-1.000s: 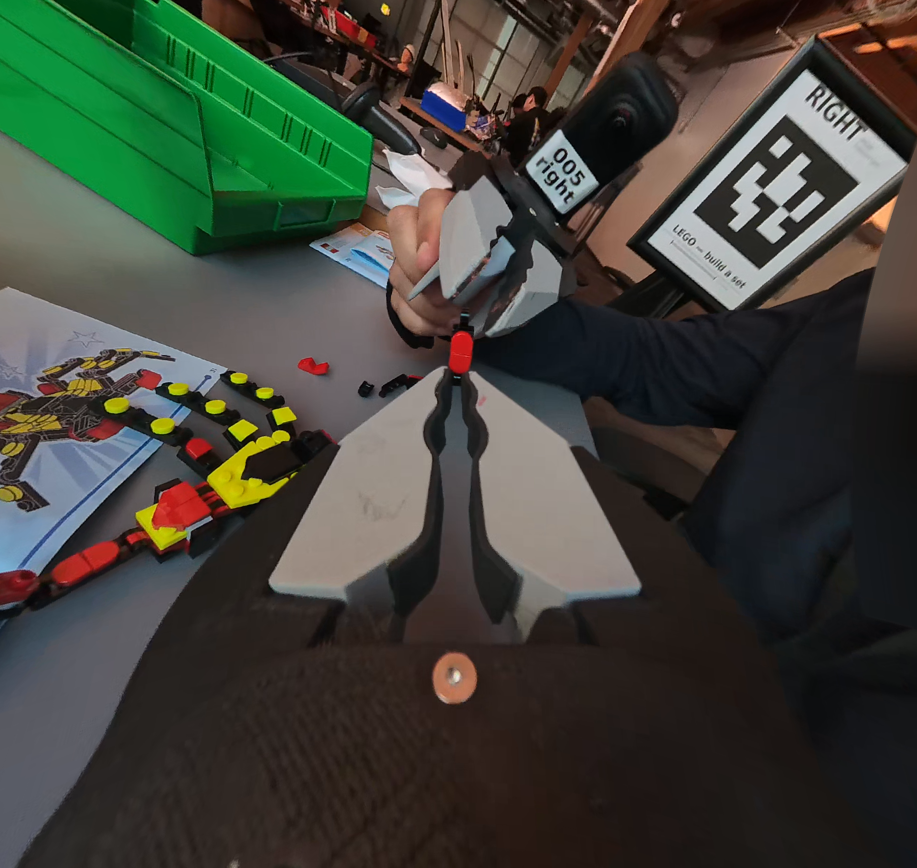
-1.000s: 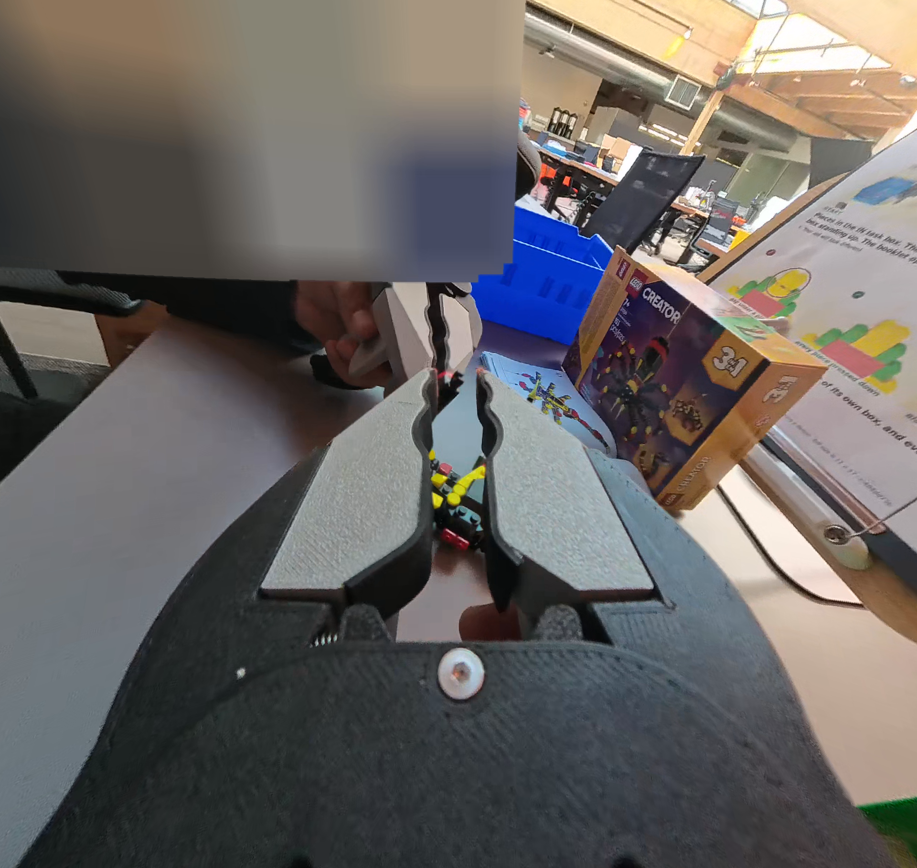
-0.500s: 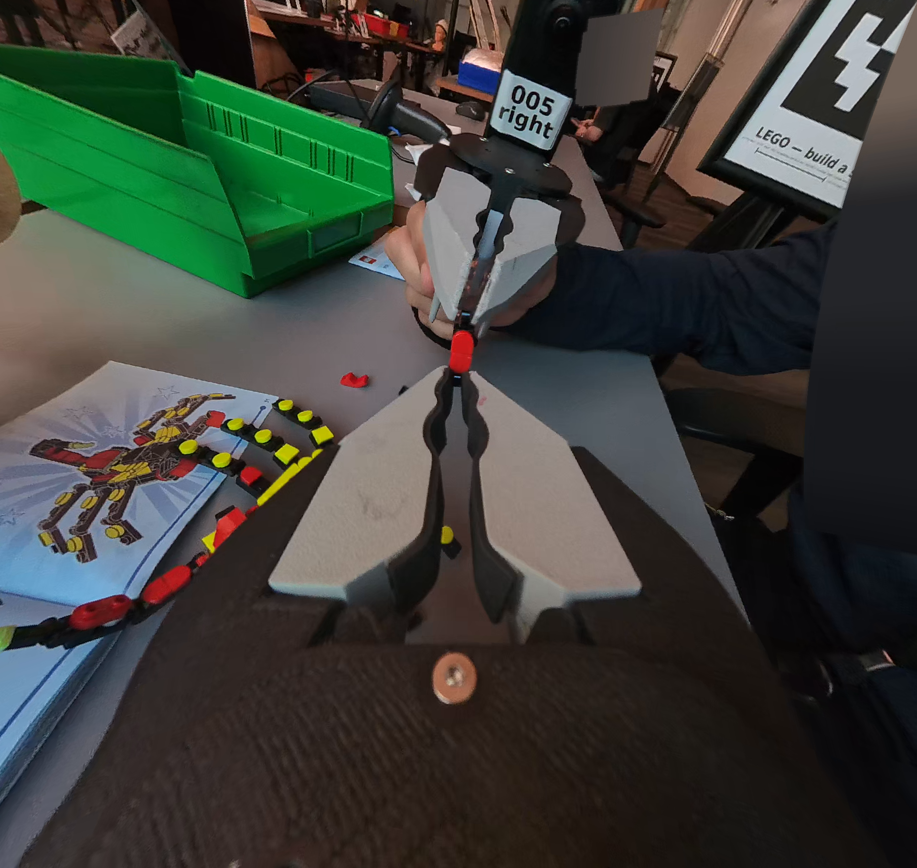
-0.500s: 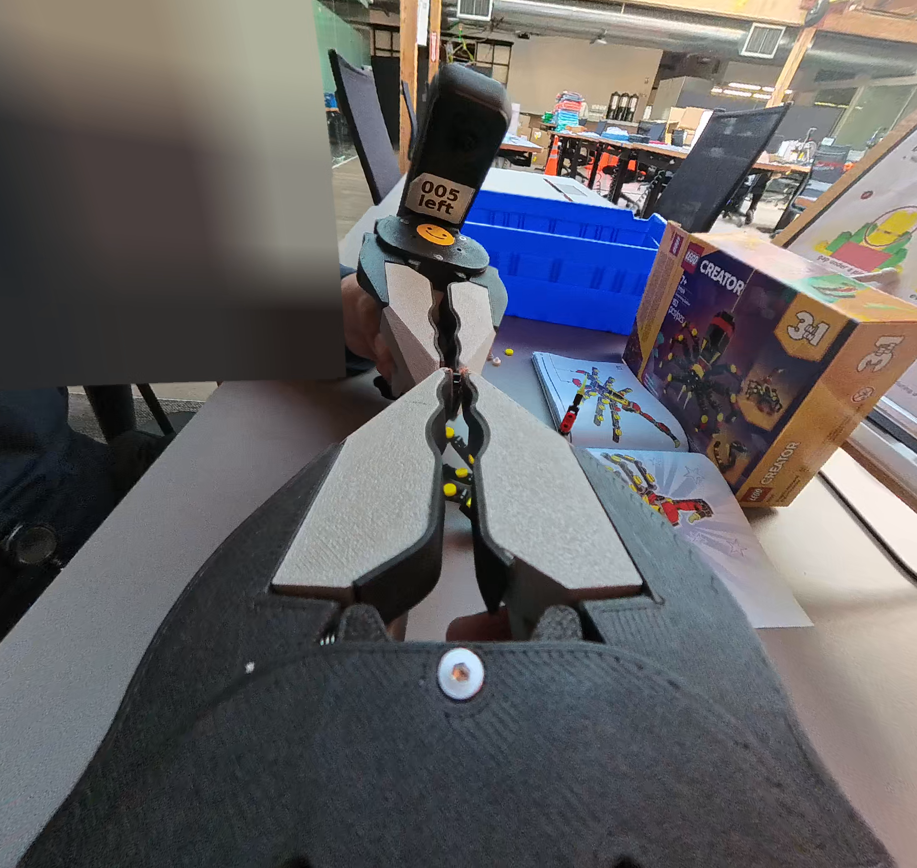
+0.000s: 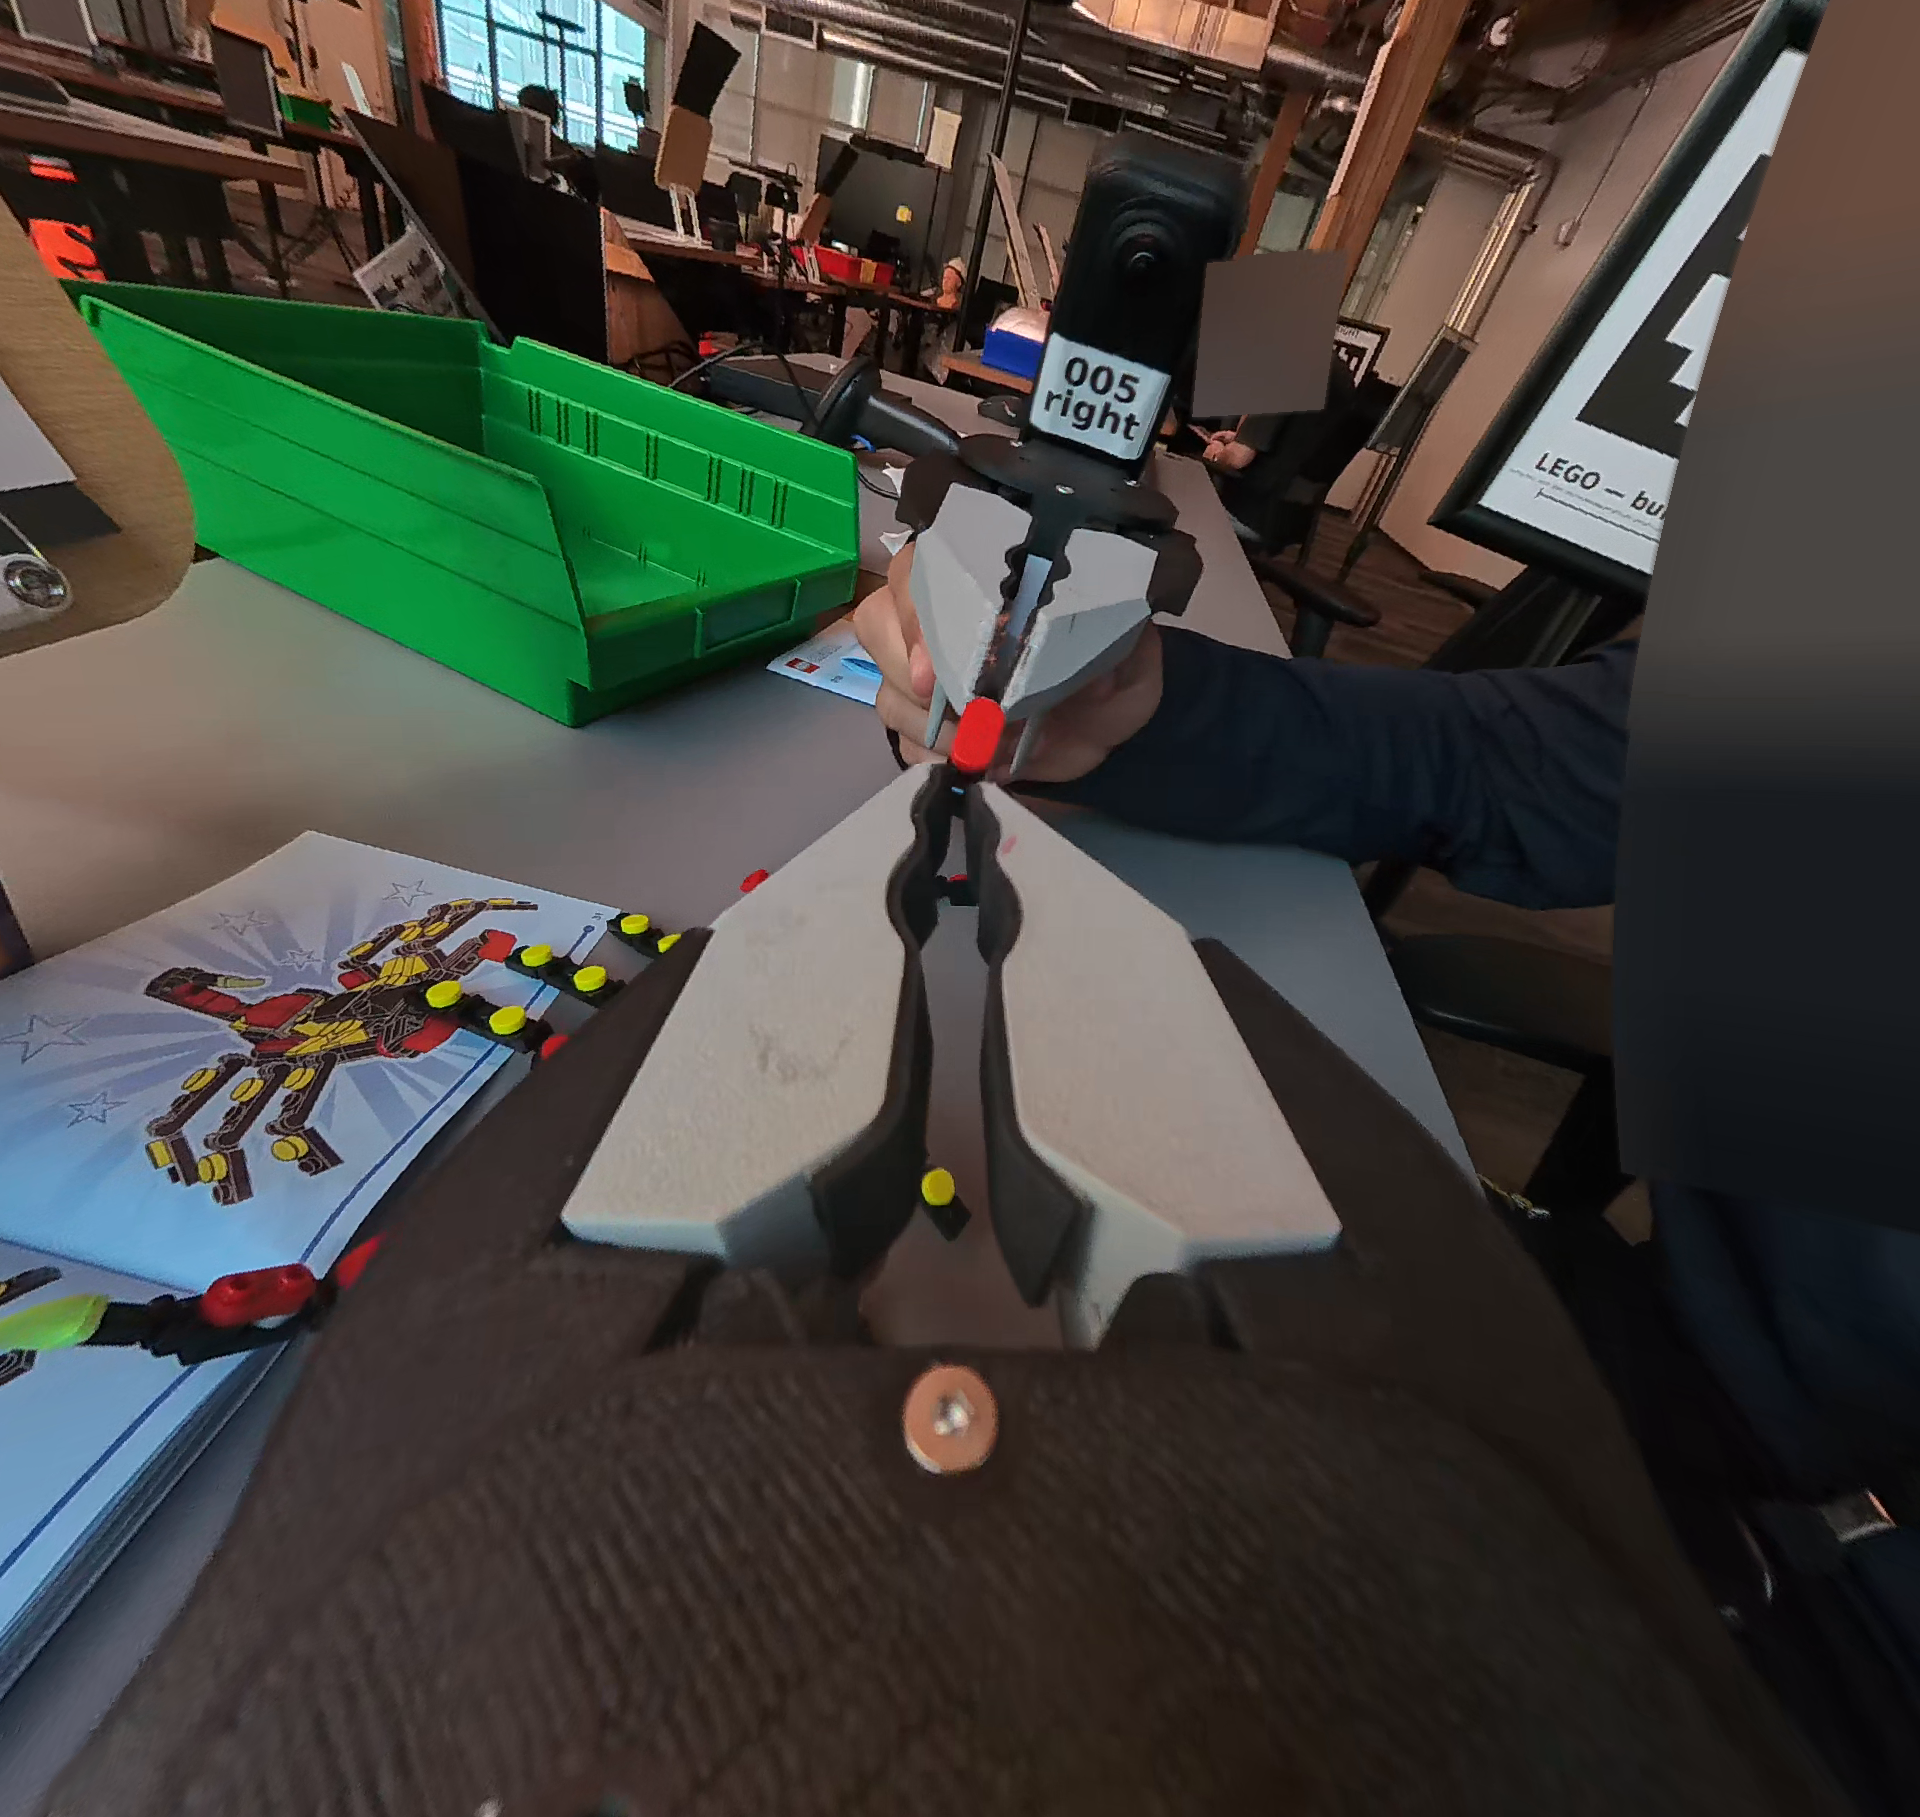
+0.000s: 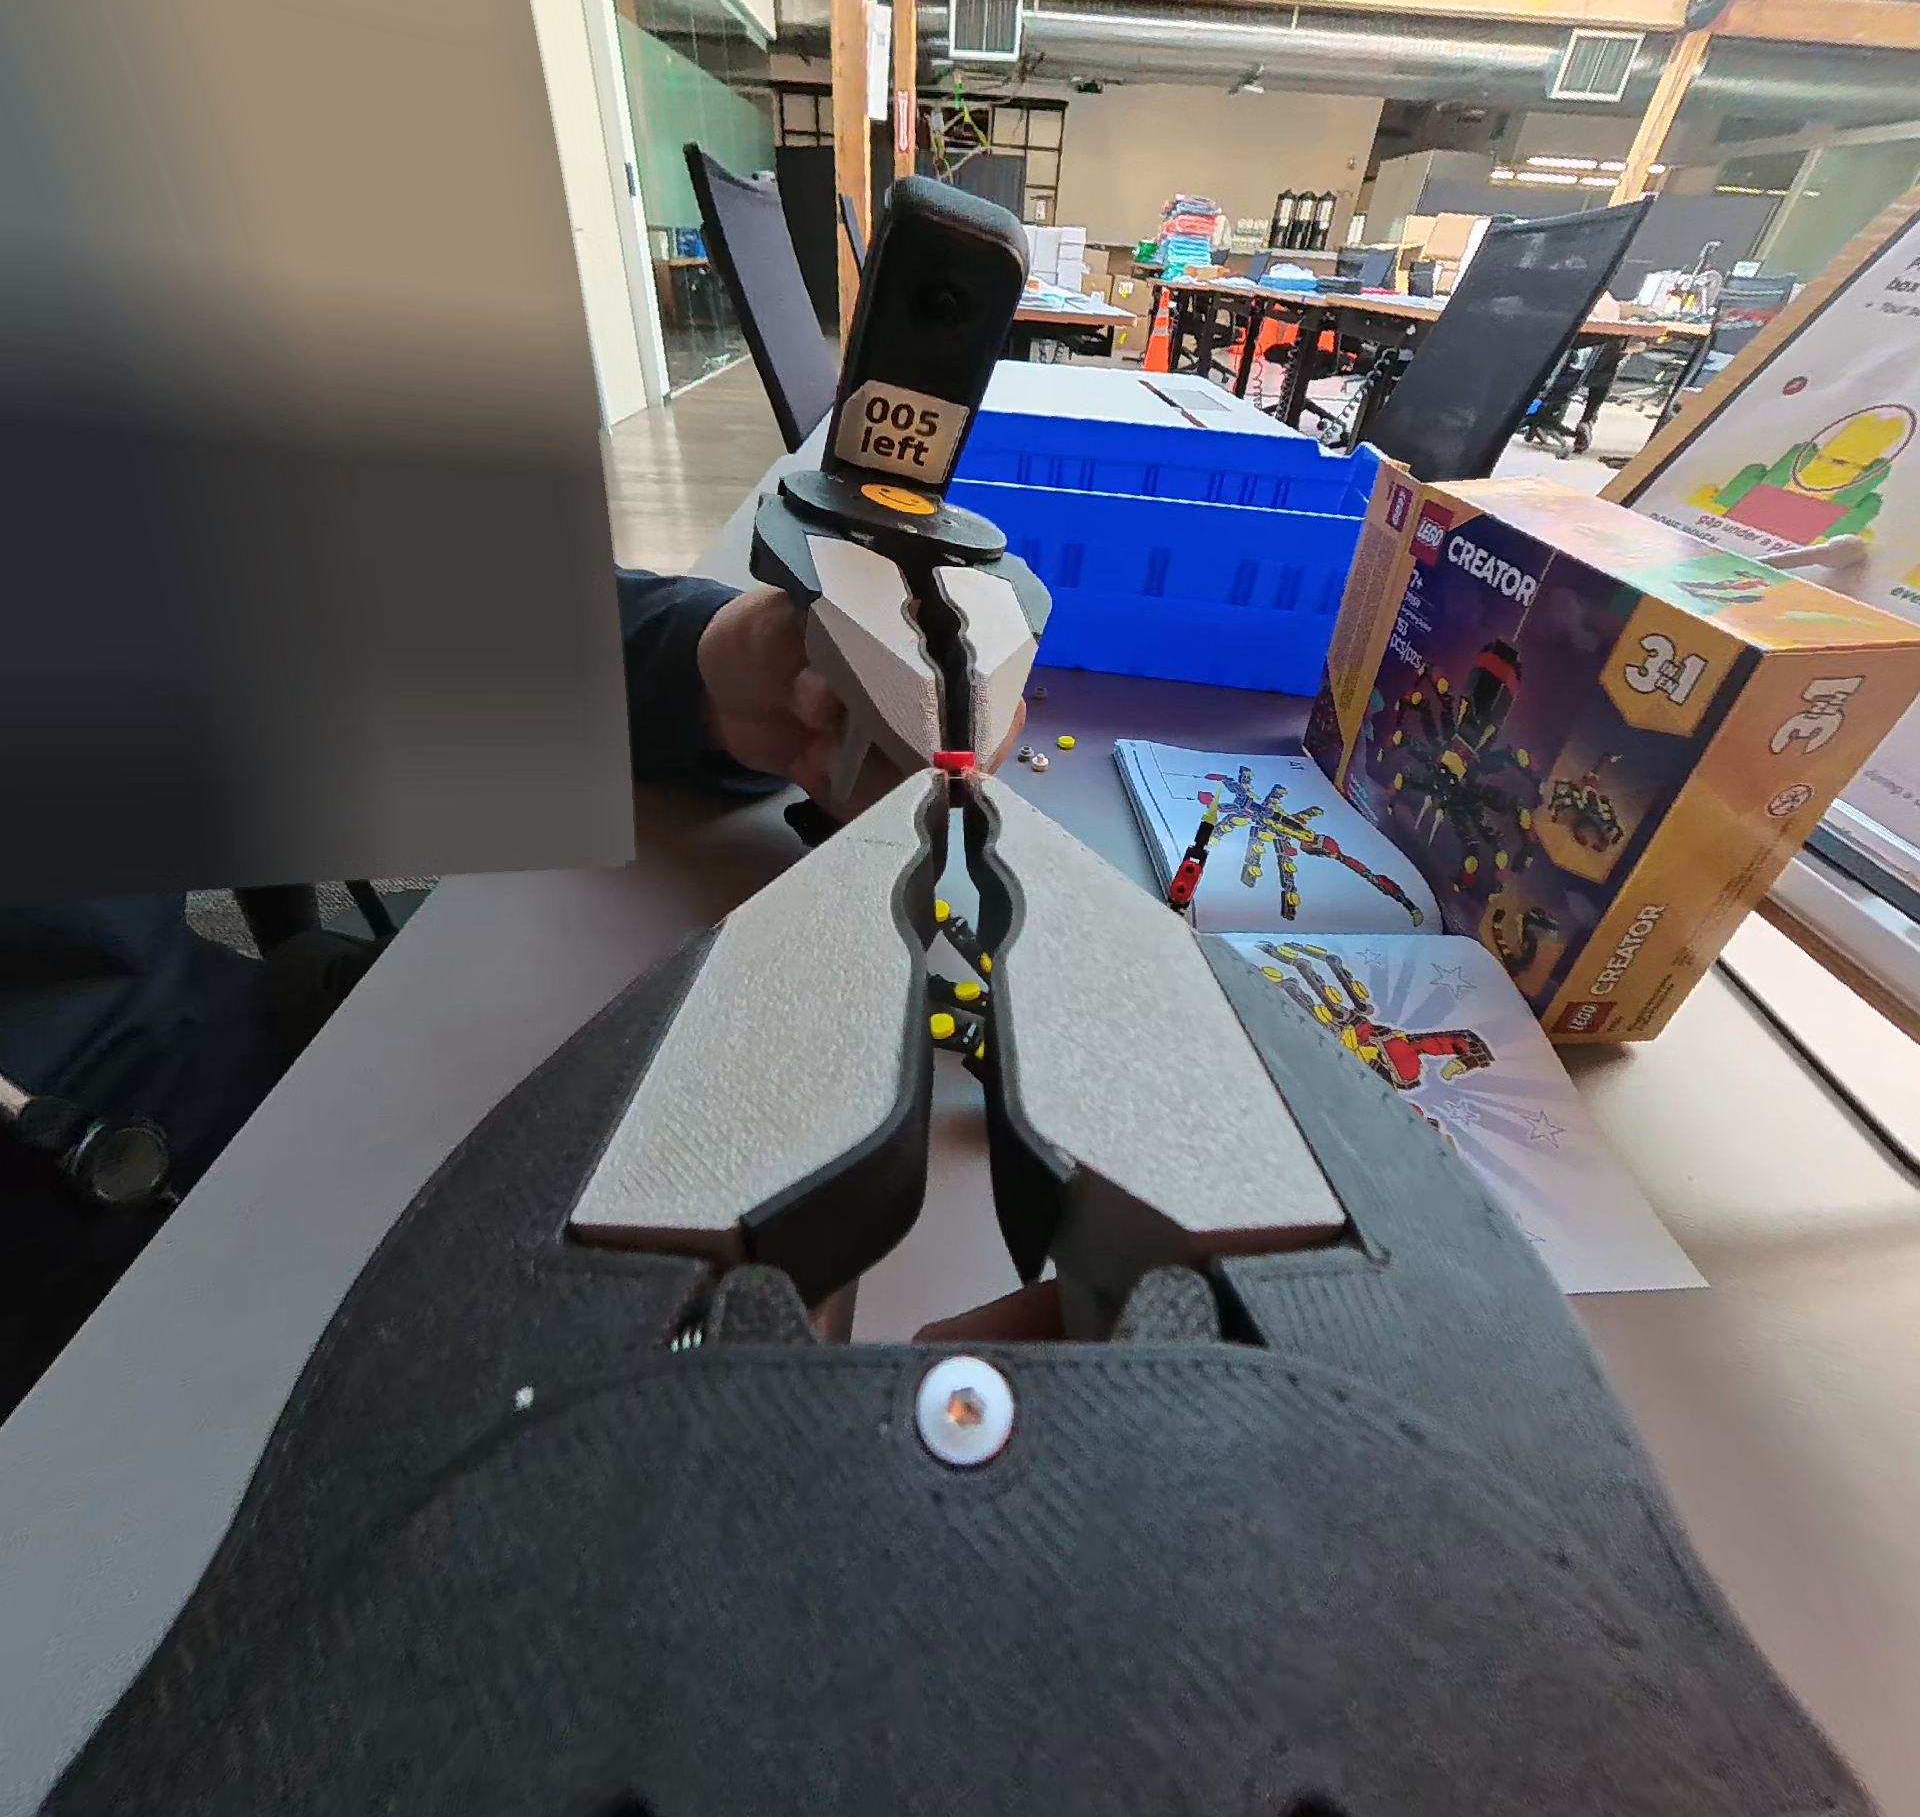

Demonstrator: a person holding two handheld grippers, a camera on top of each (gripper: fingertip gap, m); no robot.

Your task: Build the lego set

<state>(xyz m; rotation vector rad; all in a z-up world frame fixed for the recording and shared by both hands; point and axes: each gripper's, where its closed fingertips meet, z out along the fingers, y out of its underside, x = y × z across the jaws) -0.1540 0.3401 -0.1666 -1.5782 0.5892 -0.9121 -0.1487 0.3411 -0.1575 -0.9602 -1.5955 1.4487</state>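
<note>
red piece pinched between both grippers' fingers, tip-to-tip.

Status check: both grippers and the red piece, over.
Left gripper and right gripper shut, tip to tip. Red piece pinched between them, above table. Nothing in the way.

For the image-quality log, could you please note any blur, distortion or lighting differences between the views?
Left wrist view: strong wide-angle bending, long green plastic bin sharp, dim warm background. Right wrist view: brighter daylight, yellow cardboard set box crisp, edges curved.
</note>
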